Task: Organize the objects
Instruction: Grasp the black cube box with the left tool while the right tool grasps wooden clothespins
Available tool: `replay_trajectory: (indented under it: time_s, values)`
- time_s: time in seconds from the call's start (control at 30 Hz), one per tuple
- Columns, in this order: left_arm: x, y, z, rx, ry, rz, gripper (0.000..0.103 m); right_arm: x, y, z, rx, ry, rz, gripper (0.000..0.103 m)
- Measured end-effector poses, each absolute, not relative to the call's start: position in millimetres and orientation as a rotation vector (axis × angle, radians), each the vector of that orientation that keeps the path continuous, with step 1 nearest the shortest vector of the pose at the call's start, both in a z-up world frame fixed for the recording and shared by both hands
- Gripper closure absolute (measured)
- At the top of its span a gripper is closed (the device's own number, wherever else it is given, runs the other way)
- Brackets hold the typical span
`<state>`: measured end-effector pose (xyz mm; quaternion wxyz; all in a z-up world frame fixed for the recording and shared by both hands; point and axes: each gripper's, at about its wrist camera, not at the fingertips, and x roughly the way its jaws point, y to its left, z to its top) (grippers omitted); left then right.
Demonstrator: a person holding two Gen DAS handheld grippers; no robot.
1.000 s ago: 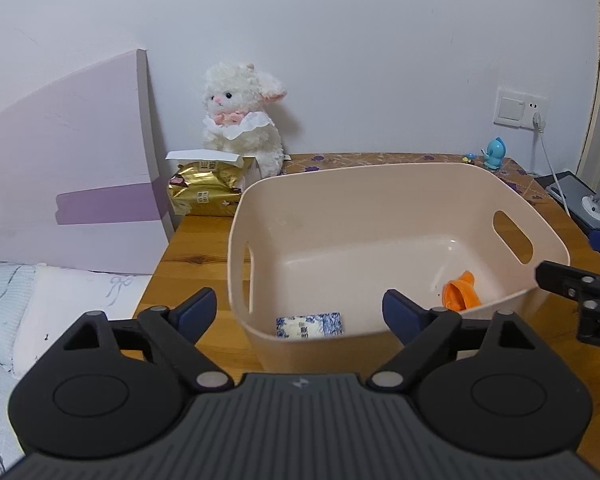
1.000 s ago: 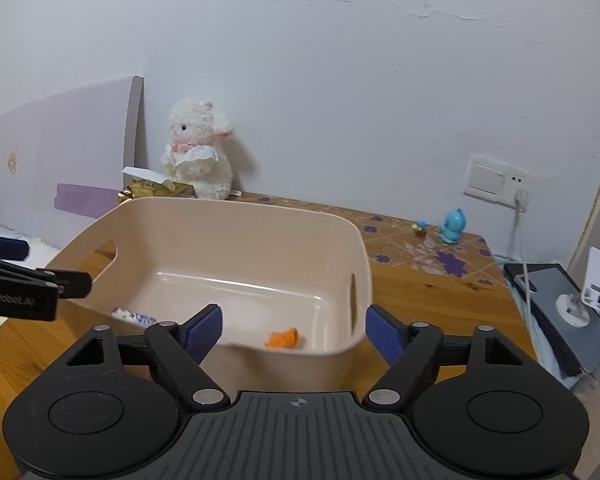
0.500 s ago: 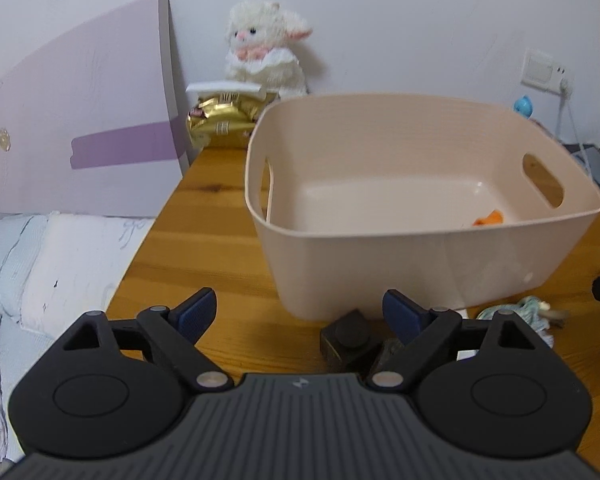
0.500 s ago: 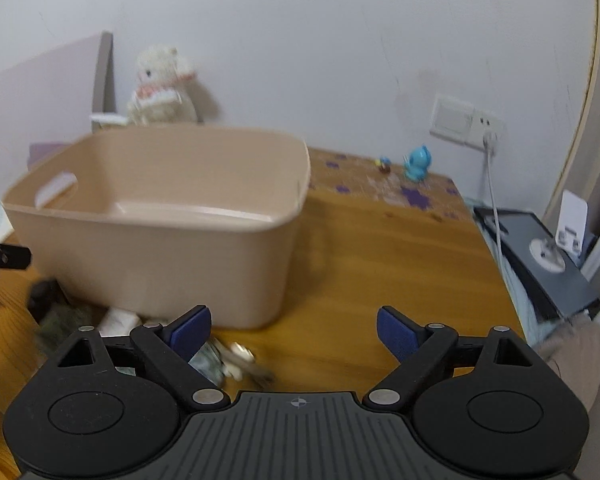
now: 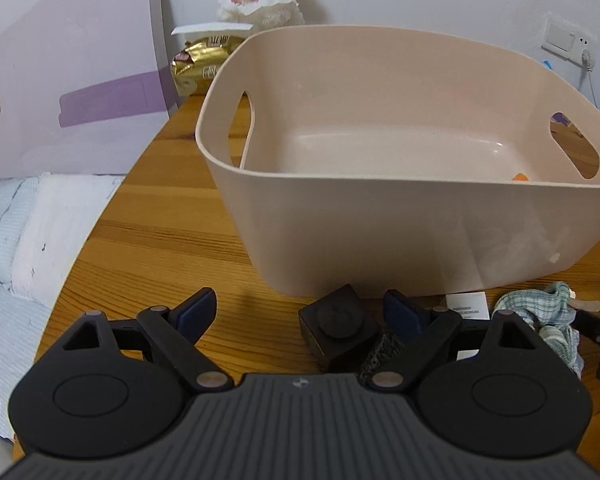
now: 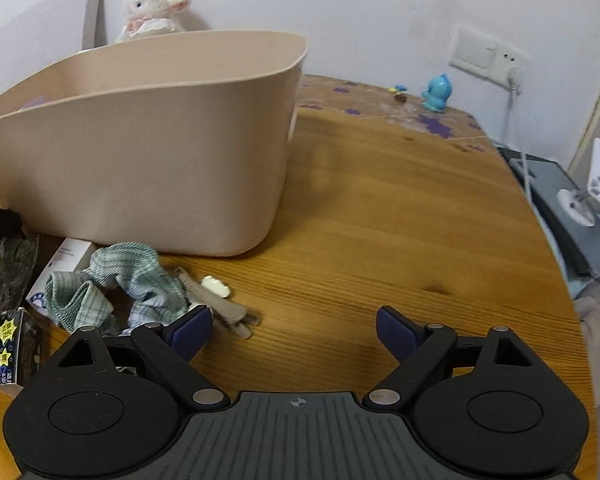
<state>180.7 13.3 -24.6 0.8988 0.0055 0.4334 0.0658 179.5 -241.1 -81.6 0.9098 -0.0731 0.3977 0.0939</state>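
Both grippers hang low with fingers spread, empty: left gripper (image 5: 296, 316) straddles a black cube (image 5: 337, 330), right gripper (image 6: 294, 330) flanks the grey clip (image 6: 224, 312) beside the green cloth (image 6: 116, 280). Beyond stands the beige bin (image 5: 380, 236), apparently their destination.

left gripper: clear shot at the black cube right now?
Probably yes. The left gripper is open, and the black cube sits on the table just inside its right finger, in front of the bin, nothing covering it.
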Motion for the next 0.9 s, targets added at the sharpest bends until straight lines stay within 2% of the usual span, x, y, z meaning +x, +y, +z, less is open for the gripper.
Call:
replay_trajectory:
  time_s: [0.13, 0.2, 0.27, 0.3, 0.33, 0.4, 0.6, 0.67, 0.7, 0.77, 0.9]
  values:
    - [183.2, 17.3, -33.1, -0.034, 0.925, 0.144, 0.013, 179.6, -238.1, -84.6, -0.144, 0.806, 0.227, 0.016]
    - [182.9, 20.1, -38.4, -0.062, 0.942, 0.138, 0.014, 181.5, -238.4, -84.3, -0.128, 0.808, 0.248, 0.021]
    - [182.5, 21.9, -43.3, -0.072, 0.956, 0.132, 0.021, 180.5, -236.6, -83.4, -0.128, 0.807, 0.265, 0.029]
    - [182.3, 22.4, -44.9, -0.074, 0.962, 0.127, 0.027, 179.1, -235.5, -83.0, -0.132, 0.805, 0.272, 0.032]
    - [181.6, 22.8, -45.8, -0.075, 0.964, 0.123, 0.03, 177.2, -234.4, -82.4, -0.133, 0.803, 0.278, 0.038]
    - [179.2, 22.2, -45.3, -0.063, 0.956, 0.121, 0.033, 173.9, -233.0, -81.4, -0.136, 0.802, 0.283, 0.043]
    - [169.7, 23.6, -43.5, -0.052, 0.937, 0.093, 0.055, 160.1, -230.5, -78.6, -0.126, 0.792, 0.289, 0.075]
    - [166.6, 24.3, -43.6, -0.047, 0.93, 0.087, 0.064, 158.4, -228.8, -77.9, -0.134, 0.792, 0.295, 0.09]
    - [165.9, 24.8, -43.2, -0.048, 0.929, 0.082, 0.068, 158.4, -228.0, -77.7, -0.139, 0.792, 0.298, 0.091]
    - [165.4, 25.5, -42.4, -0.045, 0.928, 0.077, 0.069, 159.1, -226.5, -77.5, -0.146, 0.79, 0.302, 0.095]
    - [159.8, 29.8, -42.6, -0.046, 0.922, 0.083, 0.069, 157.1, -222.4, -76.6, -0.161, 0.789, 0.295, 0.097]
